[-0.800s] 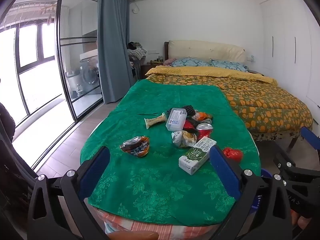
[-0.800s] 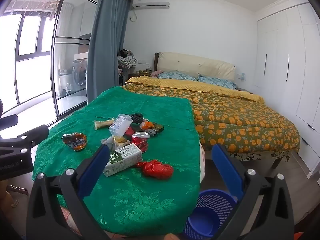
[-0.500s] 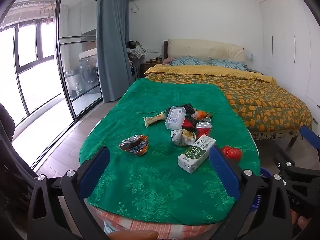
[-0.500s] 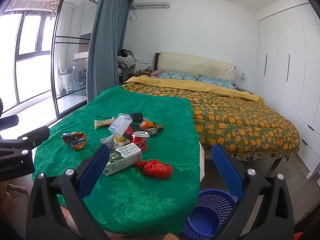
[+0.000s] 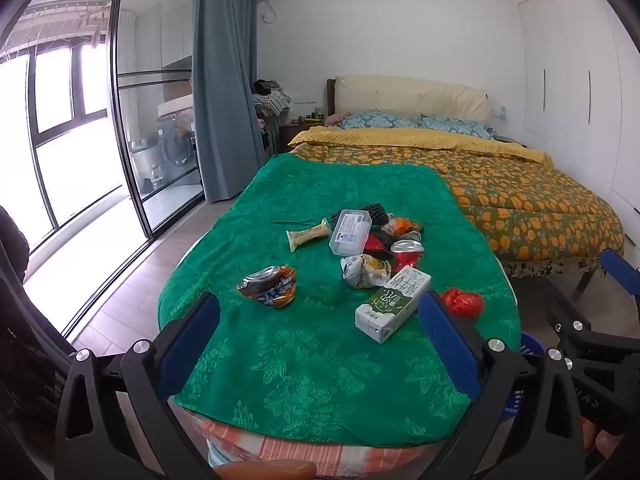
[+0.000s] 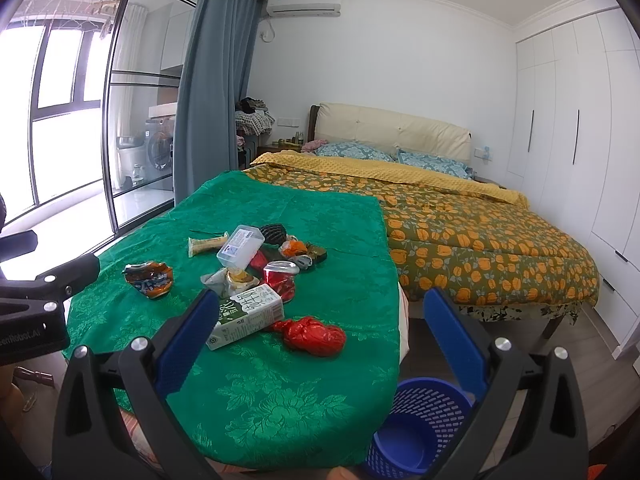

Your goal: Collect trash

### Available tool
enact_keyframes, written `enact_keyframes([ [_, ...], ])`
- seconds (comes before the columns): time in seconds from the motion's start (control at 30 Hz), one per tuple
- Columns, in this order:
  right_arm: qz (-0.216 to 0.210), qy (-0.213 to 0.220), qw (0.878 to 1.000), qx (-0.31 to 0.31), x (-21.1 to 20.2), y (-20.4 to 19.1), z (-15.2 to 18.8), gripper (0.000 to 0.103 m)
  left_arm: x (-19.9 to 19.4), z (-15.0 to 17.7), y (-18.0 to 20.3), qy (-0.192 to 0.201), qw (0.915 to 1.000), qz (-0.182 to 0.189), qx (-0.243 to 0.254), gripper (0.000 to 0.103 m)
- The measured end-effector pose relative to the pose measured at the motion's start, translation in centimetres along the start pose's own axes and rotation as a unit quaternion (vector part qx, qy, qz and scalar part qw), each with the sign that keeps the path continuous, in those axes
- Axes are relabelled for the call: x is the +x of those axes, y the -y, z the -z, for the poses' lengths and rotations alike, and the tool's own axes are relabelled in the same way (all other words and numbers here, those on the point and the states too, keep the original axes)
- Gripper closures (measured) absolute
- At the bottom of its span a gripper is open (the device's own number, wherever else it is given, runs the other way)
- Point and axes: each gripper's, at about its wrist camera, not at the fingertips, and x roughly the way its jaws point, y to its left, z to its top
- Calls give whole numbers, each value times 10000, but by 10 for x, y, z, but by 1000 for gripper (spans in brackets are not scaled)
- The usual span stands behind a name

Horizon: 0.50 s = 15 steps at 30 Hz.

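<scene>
Hovering wide apart and gripping nothing, the left tool (image 5: 318, 338) and right tool (image 6: 318, 330) are facing the milk carton (image 6: 246, 316) lying on the green-clothed worktop (image 5: 320, 380).

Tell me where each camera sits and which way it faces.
Left wrist: on the left gripper, open, facing the green tablecloth, with the crushed orange can ahead; the right gripper shows at right.
Right wrist: on the right gripper, open, over the table's right edge above the blue basket; the left gripper shows at left.
Shared: milk carton, red bag, bed.
</scene>
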Motion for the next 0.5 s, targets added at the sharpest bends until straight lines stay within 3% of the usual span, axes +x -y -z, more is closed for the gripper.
enact_keyframes([
  [0.5, 2, 0, 10000, -2, 1, 1, 1, 5, 0, 0, 0, -11, 10000, -1, 4, 4],
])
